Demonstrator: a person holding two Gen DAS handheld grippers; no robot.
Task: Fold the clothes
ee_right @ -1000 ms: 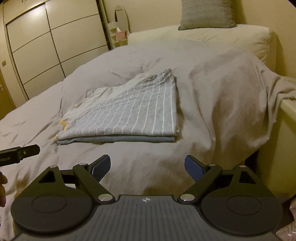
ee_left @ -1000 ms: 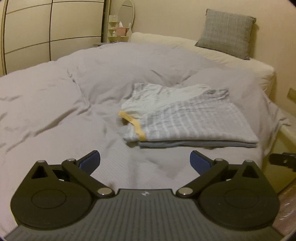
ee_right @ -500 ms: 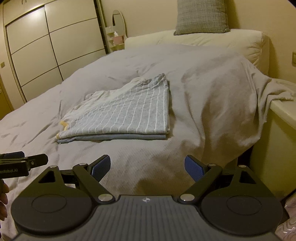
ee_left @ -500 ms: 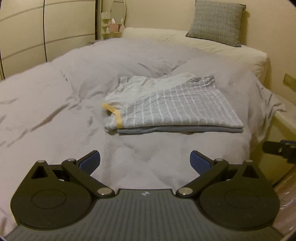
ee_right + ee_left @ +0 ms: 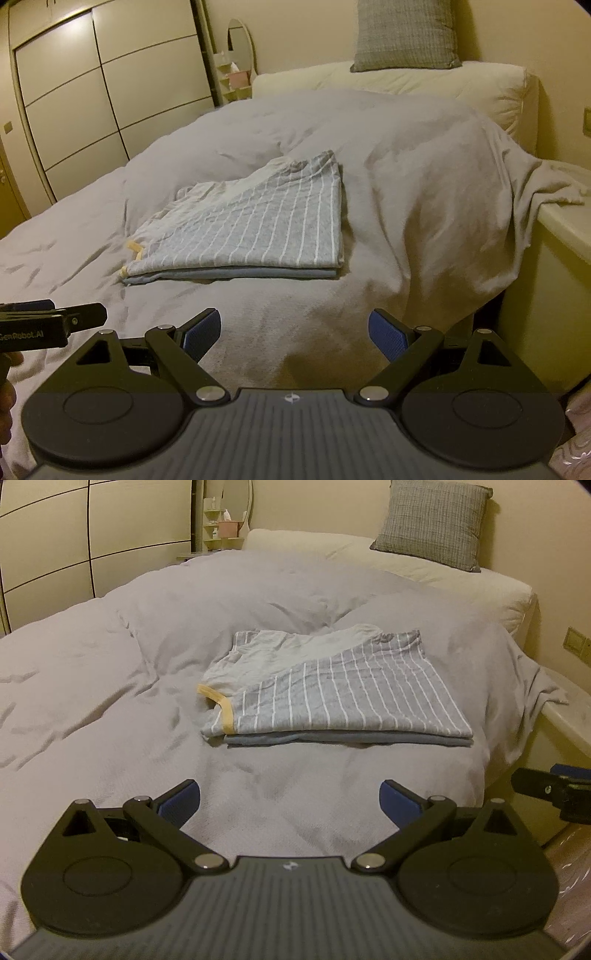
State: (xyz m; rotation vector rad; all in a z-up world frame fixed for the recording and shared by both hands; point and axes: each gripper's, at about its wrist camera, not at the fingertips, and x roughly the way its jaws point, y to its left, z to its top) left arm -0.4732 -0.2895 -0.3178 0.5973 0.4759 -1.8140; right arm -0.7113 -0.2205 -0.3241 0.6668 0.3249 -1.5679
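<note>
While both claws gape empty, only left view shows folded shirt (image 5: 343, 698) yellow collar trim clearly.

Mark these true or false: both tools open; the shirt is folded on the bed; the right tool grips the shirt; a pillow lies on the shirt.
1. Both tools are open. True: the left tool and right tool are spread with nothing between the fingers.
2. The shirt lies folded on the bed. True.
3. The right tool grips the shirt. False: it is short of it, holding nothing.
4. A pillow lies on the shirt. False: it stands at the head of the bed.
</note>
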